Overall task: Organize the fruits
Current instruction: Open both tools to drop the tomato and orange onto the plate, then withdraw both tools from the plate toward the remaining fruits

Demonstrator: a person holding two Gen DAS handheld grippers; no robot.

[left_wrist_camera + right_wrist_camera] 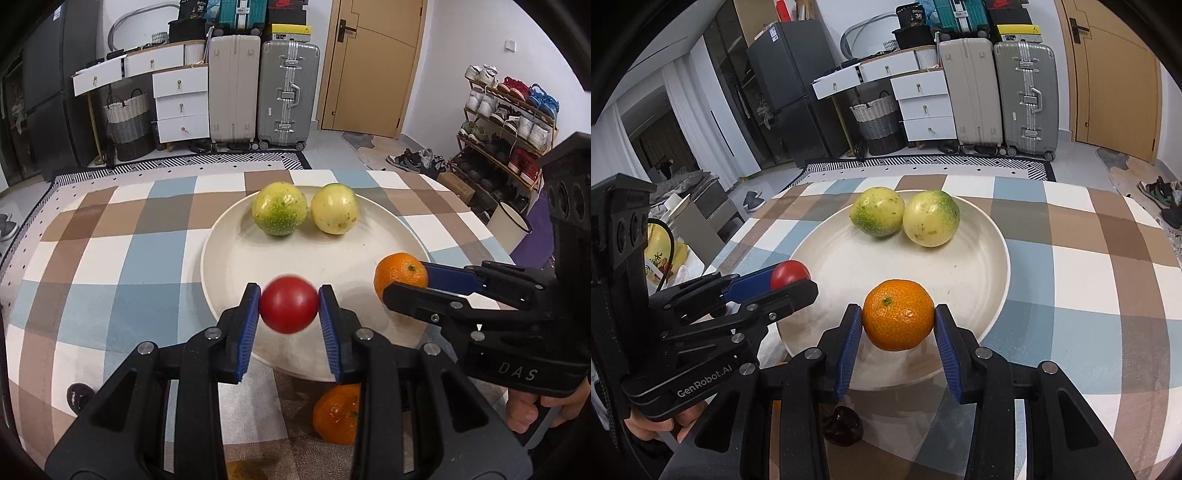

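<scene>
The left gripper (pixel 289 304) has its blue pads clamped on a red tomato (pixel 289 303), held over the near rim of the white plate (pixel 236 254). The right gripper (pixel 898 320) is closed on an orange mandarin (pixel 898 315), also over the plate's near part, just beside the tomato. Two yellow-green round fruits (pixel 279 208) (pixel 334 209) sit side by side at the plate's far side, well apart from both grippers. The plate rests on a checked tabletop (pixel 110 266).

The left wrist view alone shows a second mandarin (pixel 337 413) on the tabletop below the plate's near rim, partly hidden by a gripper finger, and a dark fruit (pixel 78 397) at the left. The right wrist view shows a dark red fruit (pixel 844 426) between its fingers' bases.
</scene>
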